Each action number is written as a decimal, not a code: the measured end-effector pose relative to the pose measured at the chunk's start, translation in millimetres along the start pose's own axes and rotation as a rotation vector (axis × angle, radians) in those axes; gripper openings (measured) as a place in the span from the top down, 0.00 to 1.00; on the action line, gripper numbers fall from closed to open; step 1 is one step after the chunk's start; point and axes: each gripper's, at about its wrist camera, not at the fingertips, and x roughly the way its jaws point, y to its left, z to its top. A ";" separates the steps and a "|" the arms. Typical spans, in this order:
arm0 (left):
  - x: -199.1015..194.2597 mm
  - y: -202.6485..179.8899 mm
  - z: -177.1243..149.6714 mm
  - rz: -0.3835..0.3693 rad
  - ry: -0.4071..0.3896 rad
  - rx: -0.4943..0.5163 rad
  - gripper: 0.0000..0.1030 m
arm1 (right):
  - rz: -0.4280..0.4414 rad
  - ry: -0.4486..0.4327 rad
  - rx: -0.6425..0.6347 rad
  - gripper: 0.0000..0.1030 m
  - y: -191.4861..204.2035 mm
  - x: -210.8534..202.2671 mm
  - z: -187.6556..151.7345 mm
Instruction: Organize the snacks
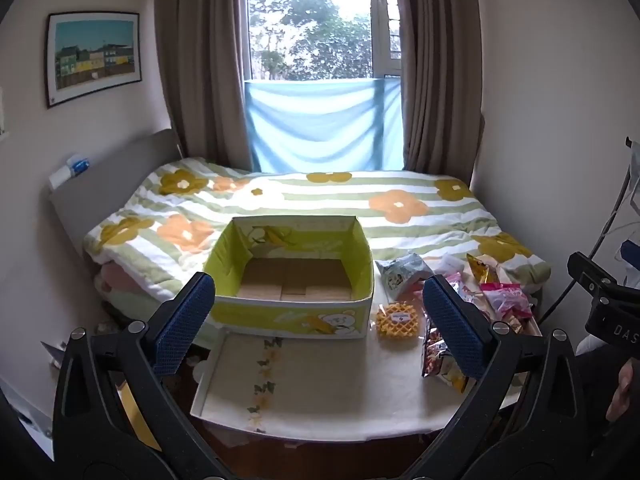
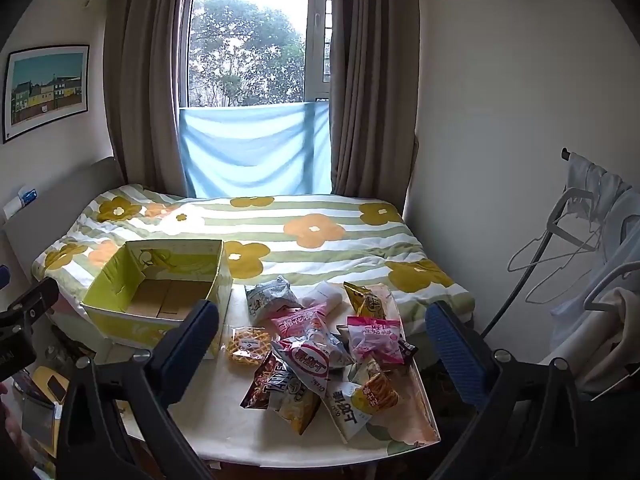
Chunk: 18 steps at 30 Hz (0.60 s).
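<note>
A yellow-green cardboard box (image 1: 292,316) (image 2: 120,320) stands open on the far left of a small white table (image 1: 320,392) (image 2: 224,420), its brown floor bare. Right of it lies a pile of snack packets (image 2: 320,356) (image 1: 492,300), with a wrapped waffle (image 1: 397,319) (image 2: 245,345) nearest the box. My left gripper (image 1: 320,328) hangs open in front of the box with nothing between its blue pads. Above the pile my right gripper (image 2: 324,348) is open and holds nothing. The right gripper's black body (image 1: 604,300) shows at the right edge of the left wrist view.
A bed with a flowered quilt (image 1: 320,208) (image 2: 280,232) lies right behind the table, under a curtained window (image 2: 248,40). A rack with hangers and clothes (image 2: 592,264) stands at the right. Clutter sits on the floor left of the table (image 2: 44,392).
</note>
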 end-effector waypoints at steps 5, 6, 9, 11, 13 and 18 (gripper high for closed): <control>-2.6 1.5 0.8 -0.003 -0.004 0.001 0.00 | 0.000 0.001 0.001 0.00 1.2 -0.6 0.7; -2.5 1.0 0.7 -0.002 -0.005 0.000 0.00 | 0.000 0.001 0.000 0.00 1.6 -1.0 0.9; -2.4 0.8 0.5 -0.003 -0.004 -0.001 0.00 | 0.001 0.000 0.002 0.00 0.4 -0.2 0.7; -2.9 0.3 0.6 -0.008 -0.002 -0.002 0.00 | 0.000 0.000 0.002 0.00 0.7 -0.3 0.8; -2.7 -0.5 0.8 -0.007 -0.003 0.000 0.00 | -0.001 -0.001 0.002 0.00 0.6 -0.5 0.7; -3.8 -0.6 1.2 -0.004 -0.007 0.004 0.00 | 0.000 0.002 0.004 0.00 2.6 -2.6 3.6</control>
